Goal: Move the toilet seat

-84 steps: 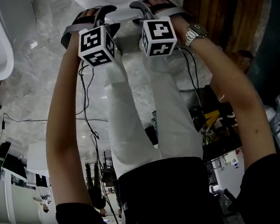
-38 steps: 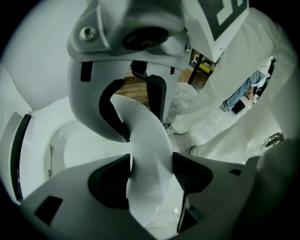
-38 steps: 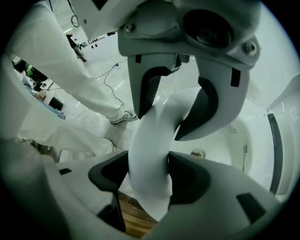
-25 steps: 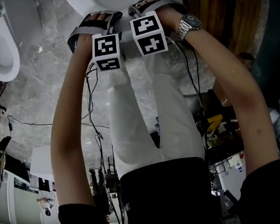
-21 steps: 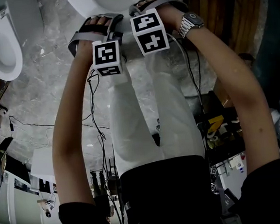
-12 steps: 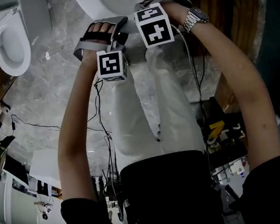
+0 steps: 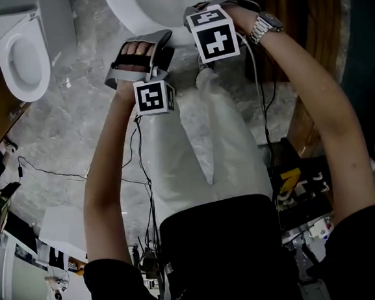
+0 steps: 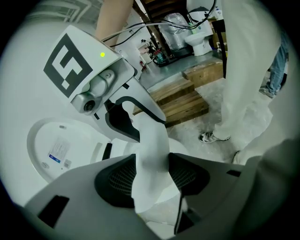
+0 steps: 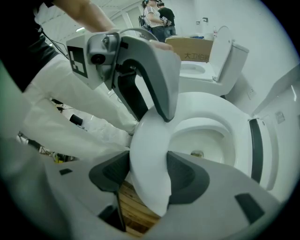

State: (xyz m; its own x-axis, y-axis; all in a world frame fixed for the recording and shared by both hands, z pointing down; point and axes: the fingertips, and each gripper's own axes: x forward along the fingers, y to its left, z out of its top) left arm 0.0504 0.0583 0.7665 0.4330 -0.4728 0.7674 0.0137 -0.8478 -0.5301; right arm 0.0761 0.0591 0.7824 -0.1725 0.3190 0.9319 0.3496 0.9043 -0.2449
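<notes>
head view: left tool (image 7: 154, 43) and right tool (image 7: 195, 13) sit side by side at the front of the toilet (image 7: 137, 5).
left tool view: jaws have just been closing, and the pads pinch the seat (image 8: 151, 150) rim.
right tool view: pads pinch the same rim, with the seat tilted up off the bowl (image 9: 206, 140).
risk: the glossy rim could slide out of a shallow pinch, so the seat drops and slams the bowl. uneven lifting by the two tools would likely twist the seat.

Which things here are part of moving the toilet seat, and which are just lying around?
Job: seat, bowl, right gripper shut on seat, left gripper, jaws just closed further with seat between them.
Lying about: second toilet, box, pallets.
</notes>
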